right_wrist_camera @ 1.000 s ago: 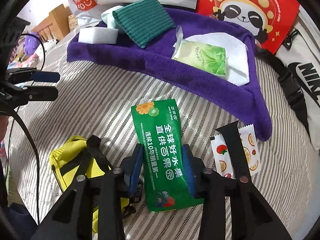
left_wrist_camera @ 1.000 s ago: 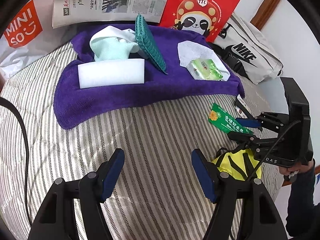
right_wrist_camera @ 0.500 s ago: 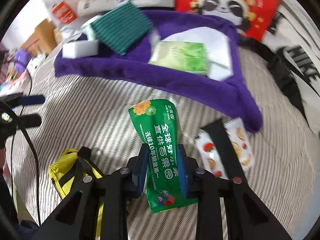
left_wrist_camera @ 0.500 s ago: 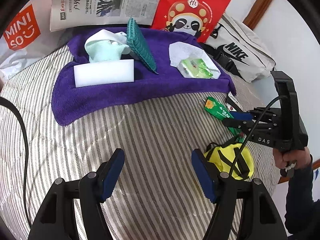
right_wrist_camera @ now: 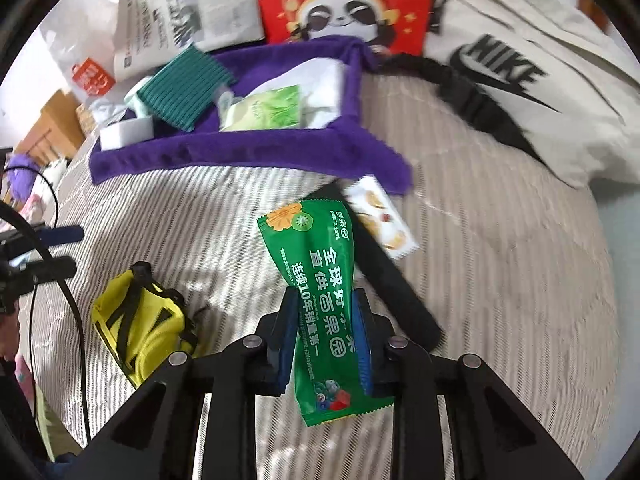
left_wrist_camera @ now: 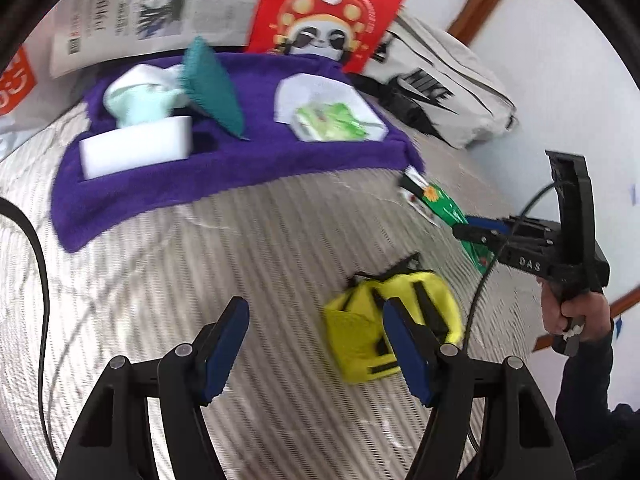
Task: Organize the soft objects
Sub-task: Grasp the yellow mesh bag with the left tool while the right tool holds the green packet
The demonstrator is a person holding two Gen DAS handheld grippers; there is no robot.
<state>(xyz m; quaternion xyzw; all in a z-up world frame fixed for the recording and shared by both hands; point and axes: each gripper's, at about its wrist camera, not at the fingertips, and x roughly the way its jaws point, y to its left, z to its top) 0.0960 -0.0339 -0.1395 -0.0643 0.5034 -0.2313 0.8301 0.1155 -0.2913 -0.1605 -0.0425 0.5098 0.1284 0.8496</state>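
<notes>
On a striped bed (right_wrist_camera: 500, 264), the right gripper (right_wrist_camera: 326, 332) has its jaws clenched on a green snack packet (right_wrist_camera: 320, 280), which looks raised off the bedding with its printed end pointing toward the purple towel (right_wrist_camera: 240, 152). The step in hand appears to be carrying the packet over to join the sorted things there: a white sponge block (left_wrist_camera: 136, 152), a teal cloth (left_wrist_camera: 212, 88), a pale mint cloth (left_wrist_camera: 140, 98) and a light green tissue pack (left_wrist_camera: 330, 122) lying on a white cloth. The next move likely calls for a forward carry over the towel's near edge and a gentle release in the bare strip along its front. The left gripper (left_wrist_camera: 316, 344) hangs with jaws released, a yellow strapped pouch (left_wrist_camera: 384, 320) just beside its right finger. A small fruit-print sachet (right_wrist_camera: 380, 220) and a black strip (right_wrist_camera: 384, 280) lie close under the packet's path; the Nike bag (right_wrist_camera: 520, 80) and red panda bag (right_wrist_camera: 344, 0) crowd the far side.
</notes>
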